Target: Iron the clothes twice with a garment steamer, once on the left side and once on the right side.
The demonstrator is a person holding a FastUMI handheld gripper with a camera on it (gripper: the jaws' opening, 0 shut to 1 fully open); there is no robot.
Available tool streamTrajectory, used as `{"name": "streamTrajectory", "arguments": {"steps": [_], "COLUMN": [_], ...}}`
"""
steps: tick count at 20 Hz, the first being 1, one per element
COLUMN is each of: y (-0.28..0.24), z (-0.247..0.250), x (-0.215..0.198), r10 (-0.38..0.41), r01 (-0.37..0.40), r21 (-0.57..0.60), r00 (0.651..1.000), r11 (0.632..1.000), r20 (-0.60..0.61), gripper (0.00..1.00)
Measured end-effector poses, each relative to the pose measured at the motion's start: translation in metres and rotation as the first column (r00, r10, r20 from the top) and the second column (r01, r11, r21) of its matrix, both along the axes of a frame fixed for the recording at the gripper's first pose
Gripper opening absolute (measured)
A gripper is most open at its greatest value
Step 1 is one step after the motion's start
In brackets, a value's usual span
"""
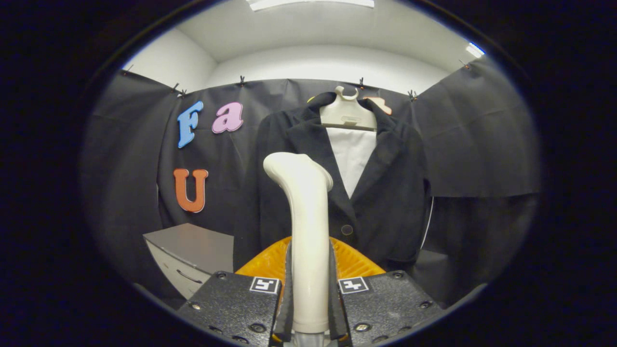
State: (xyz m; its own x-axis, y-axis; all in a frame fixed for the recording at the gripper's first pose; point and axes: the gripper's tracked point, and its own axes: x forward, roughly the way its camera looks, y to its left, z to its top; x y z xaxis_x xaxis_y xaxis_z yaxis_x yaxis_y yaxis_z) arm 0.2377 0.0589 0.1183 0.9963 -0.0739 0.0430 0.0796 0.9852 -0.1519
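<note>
**Steamer in the grip, jacket straight ahead, no pass on the cloth yet**

Gripper view: the gripper (pixel 309 289) has both fingers pinched tight on the handle of the garment steamer (pixel 304 226), one finger on each side of the cream shaft. The steamer stands upright between the fingers and its head bends off to the left at the top. Beyond it hangs the dark jacket (pixel 385 193) on a pale hanger (pixel 348 115), with a white shirt front (pixel 353 159) showing in the V of the lapels and a button (pixel 346 230) lower down. The steamer head overlaps the jacket's left panel from my angle, but I can't tell if it's touching the fabric or hanging just short of it. Something ribbed and orange (pixel 354 260) sits low, just behind the fingers; not sure what it is. A grey drawer cabinet (pixel 193 255) stands near on the left.

What worries me: the shaft is smooth and glossy, so if I swing hard sideways it could twist in the pinch and the head would point off the cloth. Push in too far and the jacket may swing on the hanger, so the pass skips part of the panel. The cabinet could catch my elbow on the left-side sweep.

Writing: I see no brand on the steamer or hanger. The two little black-and-white square markers on the gripper body are patterns, not text.
</note>
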Motion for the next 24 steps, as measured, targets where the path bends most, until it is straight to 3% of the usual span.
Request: {"name": "streamTrajectory", "arguments": {"steps": [12,24], "y": [-0.014,-0.029], "z": [-0.063,-0.148], "x": [-0.018,-0.032], "r10": [-0.083,-0.16], "r01": [0.079,0.149], "r21": [-0.048,-0.067], "r00": [0.993,0.962], "r11": [0.996,0.987], "r20": [-0.081,-0.22], "gripper": [0.32,0.32]}}
